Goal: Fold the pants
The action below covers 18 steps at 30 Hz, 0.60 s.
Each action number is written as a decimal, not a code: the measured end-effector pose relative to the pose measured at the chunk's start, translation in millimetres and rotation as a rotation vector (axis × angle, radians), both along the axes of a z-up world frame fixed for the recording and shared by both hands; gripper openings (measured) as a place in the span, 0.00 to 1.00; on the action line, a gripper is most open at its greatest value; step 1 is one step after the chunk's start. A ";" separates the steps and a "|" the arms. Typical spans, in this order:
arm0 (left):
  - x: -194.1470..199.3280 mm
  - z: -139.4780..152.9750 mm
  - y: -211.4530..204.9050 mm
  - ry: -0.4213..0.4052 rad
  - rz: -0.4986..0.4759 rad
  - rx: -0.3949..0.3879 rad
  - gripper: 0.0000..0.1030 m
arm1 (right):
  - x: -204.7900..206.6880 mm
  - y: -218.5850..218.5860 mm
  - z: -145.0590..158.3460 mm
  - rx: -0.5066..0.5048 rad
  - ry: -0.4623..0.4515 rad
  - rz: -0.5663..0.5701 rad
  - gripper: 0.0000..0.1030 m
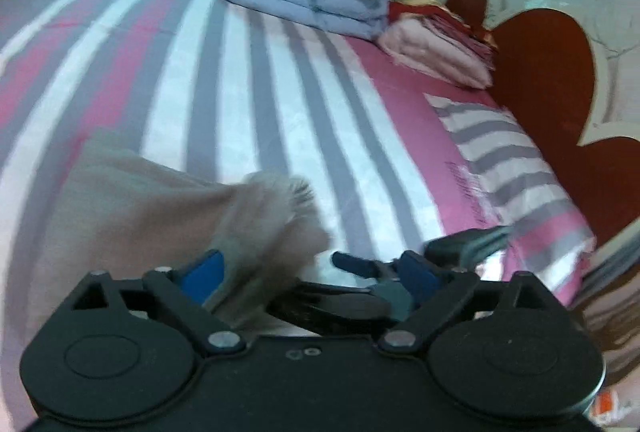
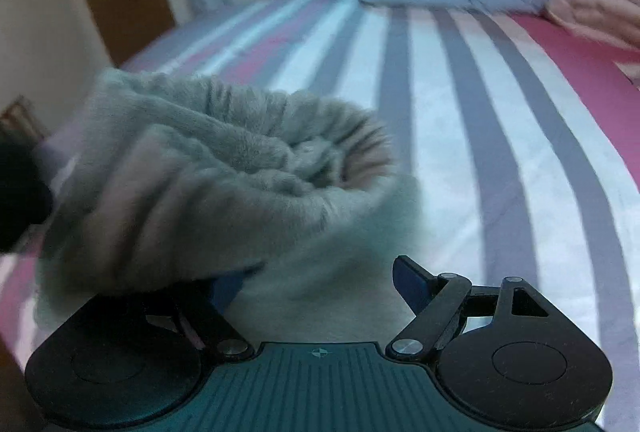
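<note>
The grey fleece pants (image 2: 224,168) lie bunched on the near left of the striped bedsheet (image 1: 248,80). Both the left gripper (image 1: 312,268) and the right gripper (image 2: 316,280) stand spread around fabric, pinching nothing. Each should close on one waistband corner before lifting evenly.

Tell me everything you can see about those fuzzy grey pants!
The fuzzy grey pants look soft and plush, like fleece, pale grey-beige with a pinker inside showing at a round opening. They are bunched and crumpled, not flat, lying over the striped bedspread. Fabric sits between the fingers of the right tool and the left tool, whose fingers stand apart. The picture is blurry, so seams and pockets cannot be made out.
</note>
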<state>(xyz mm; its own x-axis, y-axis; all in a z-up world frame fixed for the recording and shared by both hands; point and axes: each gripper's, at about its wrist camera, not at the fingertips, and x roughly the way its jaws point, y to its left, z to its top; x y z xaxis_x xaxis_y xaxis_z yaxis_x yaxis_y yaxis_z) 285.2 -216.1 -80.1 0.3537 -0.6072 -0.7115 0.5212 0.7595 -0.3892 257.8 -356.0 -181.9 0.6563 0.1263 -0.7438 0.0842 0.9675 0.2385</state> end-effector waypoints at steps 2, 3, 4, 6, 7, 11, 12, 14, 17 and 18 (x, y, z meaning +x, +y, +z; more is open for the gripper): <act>-3.4 -1.9 -7.1 -0.026 0.005 0.017 0.69 | -5.1 -10.5 -6.1 -0.003 0.034 -0.027 0.78; -3.5 -2.8 -7.8 -0.043 0.016 0.029 0.69 | -11.8 -14.9 -7.7 0.003 0.032 -0.021 0.78; -2.5 -3.3 -5.3 -0.053 0.030 0.038 0.69 | -18.4 -18.8 -8.5 0.006 0.033 -0.024 0.78; 5.5 -5.5 9.5 -0.059 0.079 0.048 0.69 | -33.9 -33.2 -10.5 0.065 0.041 -0.049 0.78; 11.6 -6.9 19.8 -0.050 0.115 0.049 0.69 | -39.4 -40.7 -11.3 0.106 0.055 -0.061 0.78; 35.7 -26.2 63.5 -0.039 0.248 0.129 0.70 | -60.8 -64.1 -11.1 0.288 0.073 -0.089 0.78; 38.3 -32.9 70.8 -0.048 0.267 0.167 0.70 | -63.7 -67.8 -11.1 0.342 0.072 -0.096 0.78; 41.1 -51.0 86.6 -0.048 0.290 0.229 0.70 | -65.2 -74.5 -12.0 0.449 0.077 -0.126 0.78; 42.0 -79.6 103.1 0.038 0.290 0.240 0.66 | -60.2 -75.0 -13.9 0.567 0.112 -0.180 0.78; 41.0 -90.5 107.1 0.064 0.296 0.249 0.65 | -58.6 -74.1 -12.7 0.573 0.114 -0.188 0.78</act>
<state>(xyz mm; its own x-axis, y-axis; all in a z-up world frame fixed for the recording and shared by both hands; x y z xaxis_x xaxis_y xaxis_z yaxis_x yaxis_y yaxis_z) 326.2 -109.1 -170.6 0.4379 -0.2917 -0.8504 0.2460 0.9487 -0.1988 199.2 -430.1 -194.6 0.6268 0.4167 -0.6583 0.2965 0.6538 0.6962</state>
